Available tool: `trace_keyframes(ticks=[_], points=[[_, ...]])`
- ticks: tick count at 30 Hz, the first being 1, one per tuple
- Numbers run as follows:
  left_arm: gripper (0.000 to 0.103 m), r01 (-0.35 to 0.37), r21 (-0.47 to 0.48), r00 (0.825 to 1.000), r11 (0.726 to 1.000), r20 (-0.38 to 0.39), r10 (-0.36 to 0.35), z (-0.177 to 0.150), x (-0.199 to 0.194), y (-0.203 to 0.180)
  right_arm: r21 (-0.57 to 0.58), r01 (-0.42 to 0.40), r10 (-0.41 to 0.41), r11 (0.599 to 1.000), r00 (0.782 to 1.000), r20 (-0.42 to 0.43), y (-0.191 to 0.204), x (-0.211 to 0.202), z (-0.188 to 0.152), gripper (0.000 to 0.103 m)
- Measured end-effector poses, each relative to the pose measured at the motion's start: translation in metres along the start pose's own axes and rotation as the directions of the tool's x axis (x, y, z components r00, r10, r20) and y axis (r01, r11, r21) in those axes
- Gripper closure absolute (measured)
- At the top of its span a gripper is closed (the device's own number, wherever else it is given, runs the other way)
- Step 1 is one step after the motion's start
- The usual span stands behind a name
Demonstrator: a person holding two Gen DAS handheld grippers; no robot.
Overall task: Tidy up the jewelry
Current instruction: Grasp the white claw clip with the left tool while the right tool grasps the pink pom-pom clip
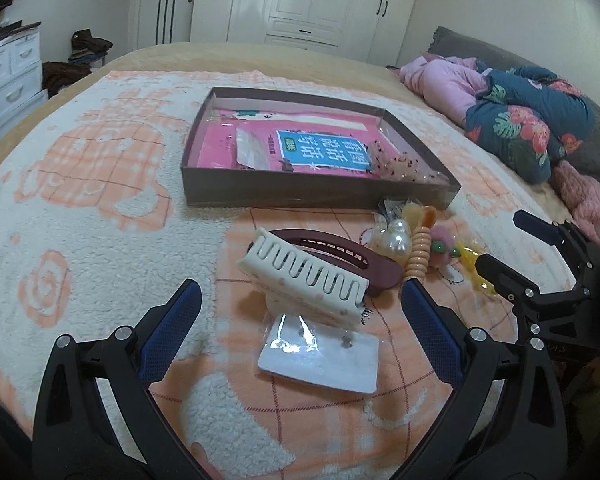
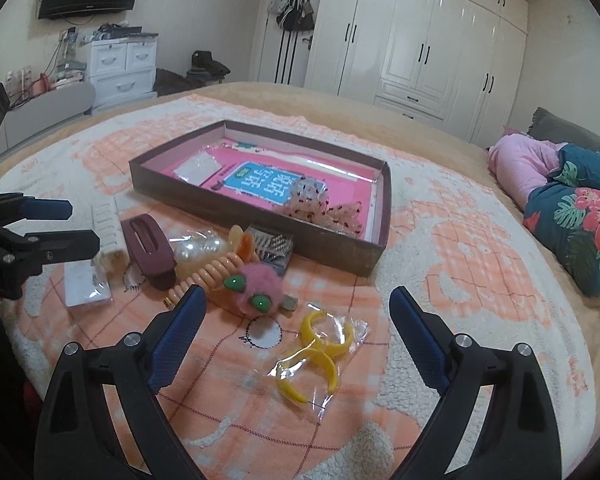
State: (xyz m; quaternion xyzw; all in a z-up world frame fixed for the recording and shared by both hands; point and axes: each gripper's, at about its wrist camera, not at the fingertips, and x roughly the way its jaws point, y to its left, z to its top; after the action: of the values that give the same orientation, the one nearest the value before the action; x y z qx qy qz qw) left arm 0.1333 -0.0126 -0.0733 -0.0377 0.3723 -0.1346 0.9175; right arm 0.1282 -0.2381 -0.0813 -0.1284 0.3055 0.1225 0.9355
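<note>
here the left gripper [image 1: 300,300] hangs spread wide and empty around the cream hair claw [image 1: 304,276]; the right gripper [image 2: 296,306], likewise spread, frames bagged yellow clips [image 2: 320,356]. beyond lies the brown tray [image 2: 260,224].

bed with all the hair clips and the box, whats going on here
A person holds a gripper in each hand, both open and holding nothing. The left gripper faces the cream hair claw; the right gripper faces the bagged yellow clips. The brown box holds a scrunchie; the other accessories lie loose on the blanket.
</note>
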Motion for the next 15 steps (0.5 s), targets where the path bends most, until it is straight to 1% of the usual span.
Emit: trace_keyframes(ticks=[7, 11, 14, 15], points=[[0.011, 0.011, 0.055, 1.0, 0.998, -0.009, -0.01, 0.002, 0.014, -0.007, -0.039, 0.0, -0.002, 0.999, 0.998, -0.055, 0.003, 0.02, 0.0, 0.013], [0.011, -0.005, 0.084, 0.999, 0.996, -0.037, 0.008, 0.001, 0.023, -0.01, -0.081, 0.026, -0.033, 0.996, 0.996, -0.089, 0.007, 0.032, 0.0, 0.014], [0.011, -0.007, 0.092, 0.999, 0.996, -0.049, 0.011, 0.001, 0.029, -0.009, -0.103, 0.024, -0.035, 0.994, 0.994, -0.107, 0.01, 0.04, 0.0, 0.015], [0.011, -0.009, 0.093, 0.999, 0.996, -0.048, 0.013, 0.002, 0.03, -0.009, -0.113, 0.025, -0.038, 0.993, 0.994, -0.106, 0.011, 0.042, 0.0, 0.017]])
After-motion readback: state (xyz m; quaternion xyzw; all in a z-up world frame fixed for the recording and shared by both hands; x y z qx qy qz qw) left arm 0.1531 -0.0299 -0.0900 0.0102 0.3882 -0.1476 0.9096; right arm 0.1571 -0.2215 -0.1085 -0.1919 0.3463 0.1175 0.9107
